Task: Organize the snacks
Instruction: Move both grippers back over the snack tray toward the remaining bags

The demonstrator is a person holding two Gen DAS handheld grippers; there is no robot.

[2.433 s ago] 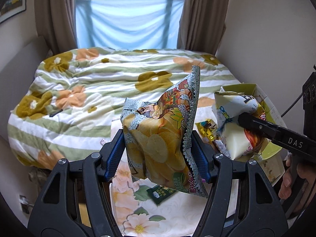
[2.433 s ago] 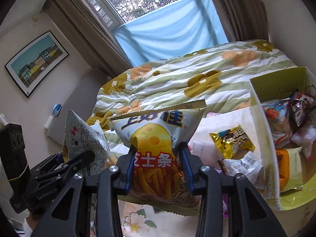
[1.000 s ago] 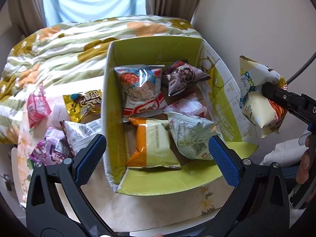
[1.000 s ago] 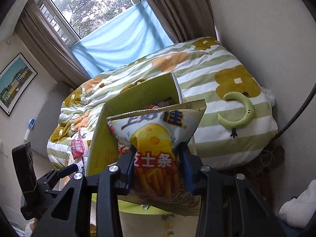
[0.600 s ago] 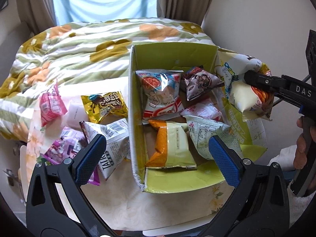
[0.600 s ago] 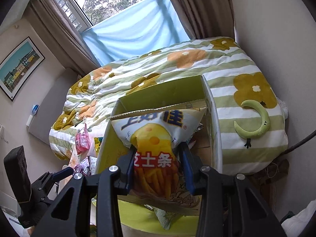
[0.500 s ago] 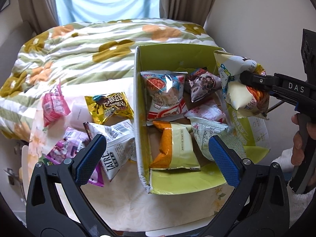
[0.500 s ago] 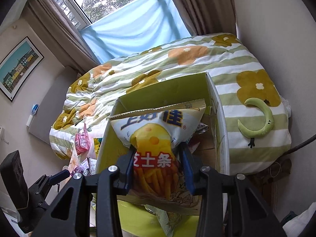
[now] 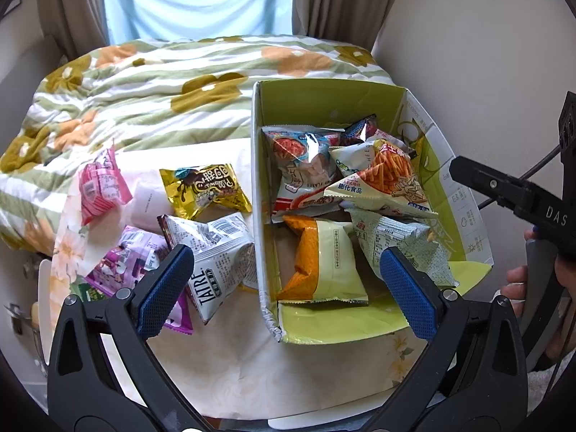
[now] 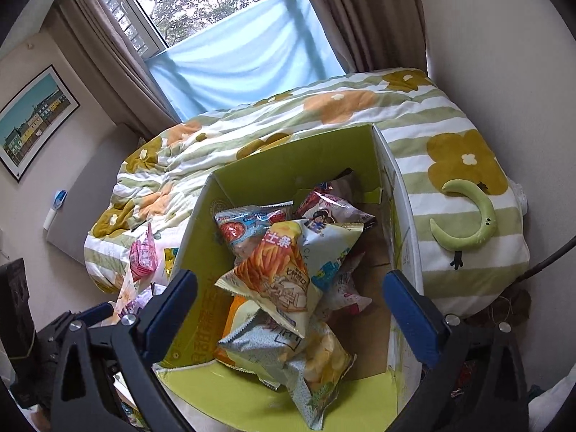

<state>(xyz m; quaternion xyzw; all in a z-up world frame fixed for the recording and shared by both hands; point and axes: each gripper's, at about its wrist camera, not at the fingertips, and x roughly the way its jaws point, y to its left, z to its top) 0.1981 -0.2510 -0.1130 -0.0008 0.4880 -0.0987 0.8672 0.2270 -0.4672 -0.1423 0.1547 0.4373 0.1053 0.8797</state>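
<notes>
Both claws are hanging wide apart and holding nothing, which suits a pause between loads. The right claw (image 10: pixel 289 313) is hovering over the green box (image 10: pixel 288 163), its blue pads (image 10: pixel 414 318) spread to either side of the pile inside. Directly ahead of it and a little below, the fries bag (image 10: pixel 279 273) is lying tilted on top of the other packets, with the chip bag (image 10: pixel 316 363) nearer still, just under the claw's opening; they are probably heaped this way because they were let fall, not laid flat.

The left claw (image 9: pixel 284 288) is straddling the box's near left wall (image 9: pixel 266 216). To the left of its left pad, loose on the counter (image 9: pixel 234 367), are lying the TATRE packet (image 9: pixel 216 255), the purple packet (image 9: pixel 129 262), the gold packet (image 9: pixel 205 190) and, farther ahead, the pink packet (image 9: pixel 102 183). Judging by that, these are the snacks still to be boxed, and the TATRE packet is sitting closest.
</notes>
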